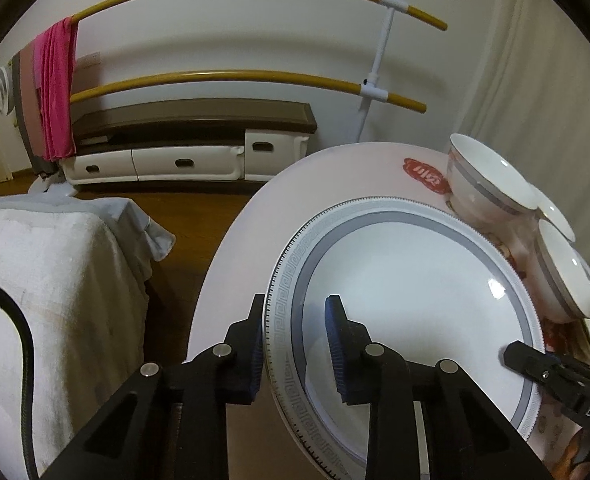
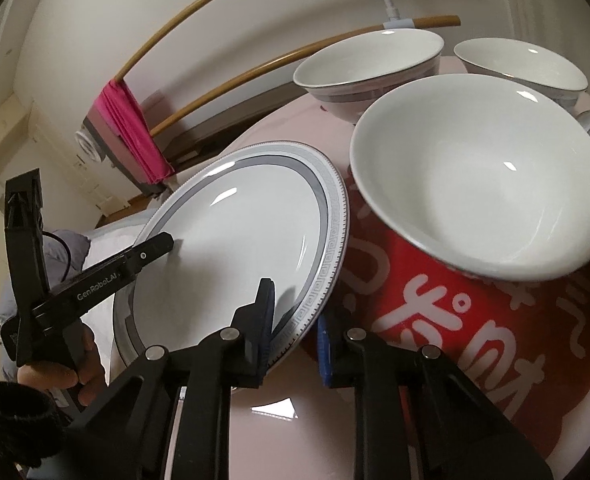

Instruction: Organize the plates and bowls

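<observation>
A large white plate (image 1: 407, 280) with a grey patterned rim lies on the round pale pink table (image 1: 315, 184). My left gripper (image 1: 295, 320) is open, one finger on either side of the plate's left rim. My right gripper (image 2: 295, 320) is open and straddles the plate's (image 2: 235, 232) near right rim. Three white bowls with grey bands stand beside the plate: a near one (image 2: 483, 176) and two behind it (image 2: 371, 60), (image 2: 519, 64). Two of them show in the left wrist view (image 1: 483, 180), (image 1: 563, 272).
A red mat with white lettering (image 2: 455, 320) lies under the near bowl. A towel-covered seat (image 1: 47, 272) stands left of the table. A rail with a pink cloth (image 1: 55, 88) and a low cabinet (image 1: 191, 140) stand by the far wall.
</observation>
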A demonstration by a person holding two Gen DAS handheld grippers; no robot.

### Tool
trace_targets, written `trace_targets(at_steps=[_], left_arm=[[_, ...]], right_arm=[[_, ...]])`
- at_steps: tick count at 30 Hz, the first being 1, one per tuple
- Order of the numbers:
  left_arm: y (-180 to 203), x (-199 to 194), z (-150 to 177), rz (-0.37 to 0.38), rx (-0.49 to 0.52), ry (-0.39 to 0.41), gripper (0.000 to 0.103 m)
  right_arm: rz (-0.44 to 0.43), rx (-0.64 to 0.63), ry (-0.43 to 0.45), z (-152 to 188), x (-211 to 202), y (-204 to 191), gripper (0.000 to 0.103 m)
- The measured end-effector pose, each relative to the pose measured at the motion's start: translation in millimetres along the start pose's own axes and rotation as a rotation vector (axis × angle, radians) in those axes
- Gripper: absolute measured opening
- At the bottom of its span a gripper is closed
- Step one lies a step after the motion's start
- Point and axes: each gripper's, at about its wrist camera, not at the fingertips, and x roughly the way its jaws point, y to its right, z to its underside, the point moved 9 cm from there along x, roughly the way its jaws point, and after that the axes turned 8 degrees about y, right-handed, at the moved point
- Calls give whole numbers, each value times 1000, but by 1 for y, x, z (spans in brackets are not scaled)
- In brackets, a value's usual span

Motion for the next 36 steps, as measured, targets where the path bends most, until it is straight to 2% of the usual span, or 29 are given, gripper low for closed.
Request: trace_targets(at_steps=[12, 21, 28, 36], left_arm=[[7, -80, 39, -21, -26, 46, 19], [33, -154, 65, -14, -37, 117, 18], [73, -215, 71, 39, -9, 205, 18], [154, -239, 72, 119, 58, 243, 18]], right_arm=[[-75, -32, -58, 27, -34, -10, 19], [-103, -70, -14, 34, -86, -20, 19], [-104, -80, 56, 21, -130, -11, 19], [-59, -54, 158, 2, -192, 44, 19]])
